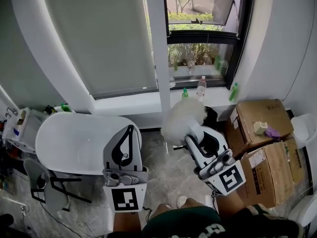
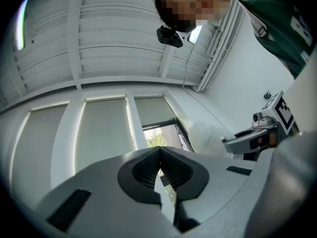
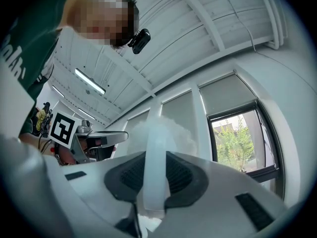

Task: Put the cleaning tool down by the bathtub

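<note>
The duster (image 1: 182,120) is held off the floor between the bathtub (image 1: 69,138) and the cardboard boxes (image 1: 257,115). Its pale handle (image 3: 154,157) is pinched in the partly closed jaws of the right tool (image 1: 194,134), while the left tool (image 1: 130,133) is closed on nothing. If swung wide, the fluffy head could end up inside the bathtub instead of beside it, or it could clip the left tool. The slim handle could also swivel in the pads.

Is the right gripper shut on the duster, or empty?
Shut on the duster: the right gripper's pads squeeze its white handle.
</note>
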The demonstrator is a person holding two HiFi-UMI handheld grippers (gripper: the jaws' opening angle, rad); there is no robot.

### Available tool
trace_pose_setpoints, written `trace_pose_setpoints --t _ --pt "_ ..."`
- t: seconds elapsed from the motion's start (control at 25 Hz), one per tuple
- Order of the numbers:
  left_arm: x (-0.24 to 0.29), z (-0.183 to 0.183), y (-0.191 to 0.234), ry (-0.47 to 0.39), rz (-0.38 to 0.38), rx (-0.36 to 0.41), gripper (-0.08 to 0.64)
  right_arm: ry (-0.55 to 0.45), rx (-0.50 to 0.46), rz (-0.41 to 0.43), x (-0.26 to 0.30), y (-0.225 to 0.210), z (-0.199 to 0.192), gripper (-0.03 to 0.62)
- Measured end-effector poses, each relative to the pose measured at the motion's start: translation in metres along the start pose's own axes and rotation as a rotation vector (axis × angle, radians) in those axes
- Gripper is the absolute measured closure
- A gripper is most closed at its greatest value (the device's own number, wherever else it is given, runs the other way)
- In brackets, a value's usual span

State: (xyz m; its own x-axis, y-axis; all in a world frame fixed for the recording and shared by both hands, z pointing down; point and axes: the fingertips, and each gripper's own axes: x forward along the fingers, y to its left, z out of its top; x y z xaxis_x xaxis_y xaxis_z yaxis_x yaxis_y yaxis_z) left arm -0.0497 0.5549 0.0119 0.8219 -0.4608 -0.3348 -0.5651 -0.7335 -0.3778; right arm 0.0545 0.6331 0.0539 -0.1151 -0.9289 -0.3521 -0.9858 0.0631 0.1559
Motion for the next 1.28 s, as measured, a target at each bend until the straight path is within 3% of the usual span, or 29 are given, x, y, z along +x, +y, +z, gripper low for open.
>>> trace_pose_setpoints --t 0.32,0.68,1.28 --pt "0.010 0.007 -0.018 -0.005 0.016 0.056 0.554 -0.018 0.001 0.028 -0.008 -0.021 -0.001 0.499" --pt "0.007 0.004 -0.029 0.029 0.035 0.065 0.554 -0.028 0.021 0.051 -0.017 -0.033 -0.004 0.499" --pt "0.032 -0.004 -0.036 0.012 0.029 0.080 0.554 -0.033 0.038 0.063 -0.007 -0.053 -0.019 0.499"
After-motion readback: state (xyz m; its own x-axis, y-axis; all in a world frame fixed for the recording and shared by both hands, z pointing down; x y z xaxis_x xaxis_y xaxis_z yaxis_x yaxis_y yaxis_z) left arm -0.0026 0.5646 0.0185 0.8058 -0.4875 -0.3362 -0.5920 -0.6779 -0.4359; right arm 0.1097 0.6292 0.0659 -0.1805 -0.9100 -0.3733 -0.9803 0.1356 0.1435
